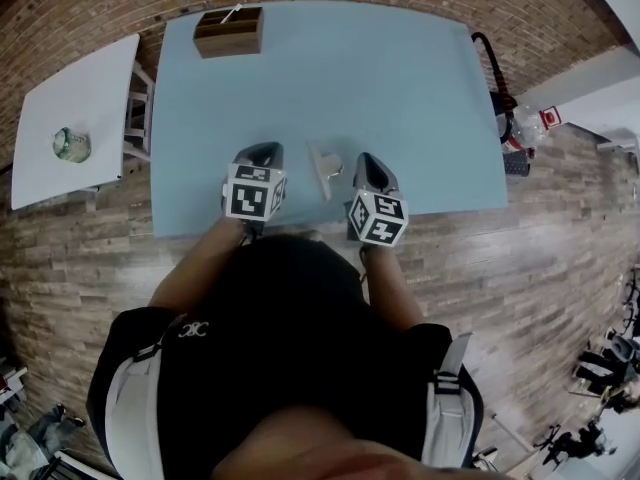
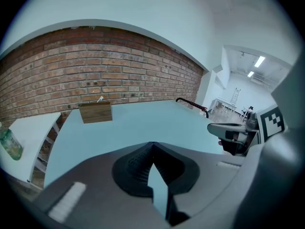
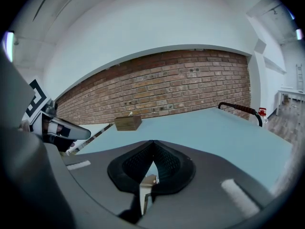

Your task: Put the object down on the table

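Observation:
A small silvery metal piece [image 1: 325,171] hangs just over the blue table [image 1: 330,78], close to its front edge. My right gripper [image 1: 358,166] is shut on it. In the right gripper view the piece [image 3: 147,184] shows as a tan plate with a screw, wedged in the gap between the closed pads of the right gripper [image 3: 153,152]. My left gripper [image 1: 262,156] hovers a little to the left of the piece and apart from it. In its own view the left gripper [image 2: 152,149] has its jaws met with nothing between them, only table below.
A wooden box [image 1: 228,30] with a white stick in it stands at the table's far left. A white side table [image 1: 70,118] on the left carries a glass jar [image 1: 71,145]. A black curved bar [image 1: 488,58] runs along the table's right edge.

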`<state>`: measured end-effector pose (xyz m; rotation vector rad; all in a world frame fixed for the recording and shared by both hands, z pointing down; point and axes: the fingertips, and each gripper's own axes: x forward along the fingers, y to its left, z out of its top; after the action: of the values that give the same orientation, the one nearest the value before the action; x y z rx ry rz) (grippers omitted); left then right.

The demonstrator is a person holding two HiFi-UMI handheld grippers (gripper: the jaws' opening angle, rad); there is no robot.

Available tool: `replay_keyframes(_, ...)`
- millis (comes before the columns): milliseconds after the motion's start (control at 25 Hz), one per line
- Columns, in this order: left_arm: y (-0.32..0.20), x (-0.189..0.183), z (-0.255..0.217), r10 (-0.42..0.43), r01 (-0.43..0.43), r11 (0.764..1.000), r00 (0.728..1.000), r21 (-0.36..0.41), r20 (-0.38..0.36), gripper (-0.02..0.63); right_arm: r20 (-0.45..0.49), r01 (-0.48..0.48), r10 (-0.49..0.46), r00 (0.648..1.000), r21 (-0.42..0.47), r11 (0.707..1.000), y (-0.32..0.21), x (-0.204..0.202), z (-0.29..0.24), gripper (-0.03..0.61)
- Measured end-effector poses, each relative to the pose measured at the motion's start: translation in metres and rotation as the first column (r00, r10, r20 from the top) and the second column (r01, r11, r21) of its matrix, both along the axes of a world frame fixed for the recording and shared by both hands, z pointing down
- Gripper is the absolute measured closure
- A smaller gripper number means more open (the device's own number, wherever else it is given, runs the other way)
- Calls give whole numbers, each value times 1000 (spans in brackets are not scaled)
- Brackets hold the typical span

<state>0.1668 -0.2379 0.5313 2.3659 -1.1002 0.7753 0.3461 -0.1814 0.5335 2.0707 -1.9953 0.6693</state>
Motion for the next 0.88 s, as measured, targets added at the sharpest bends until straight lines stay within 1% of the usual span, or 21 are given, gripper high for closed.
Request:
replay_keyframes(120, -2, -2, 0, -25, 25, 1000, 1000, -1, 15, 615, 5, 30, -30, 1000, -25, 999, -6, 4, 11, 563)
replay_keyframes(200, 1, -8, 2, -50, 50, 999, 998, -5, 33, 615, 21, 55, -54, 998, -56, 997, -8, 6, 26, 563)
replay_keyframes(360, 15, -23, 13, -108, 111, 994, 990, -26, 91, 615, 60, 114, -107, 992, -141, 983, -6, 7, 68, 563)
replay_keyframes(440, 22, -31, 15, -137, 142, 989, 983, -33, 121, 615, 77, 135, -125, 989, -159, 978, -6, 7, 83, 563)
replay_keyframes(600, 33, -39, 19, -184, 191, 981, 972, -36, 143, 615, 87, 144, -132, 988, -151, 978, -12, 11, 94, 565)
replay_keyframes(880, 43, -47, 27, -225, 233, 971, 966, -46, 126, 615, 16, 230, -229, 973, -90, 969, -22, -11, 76, 566)
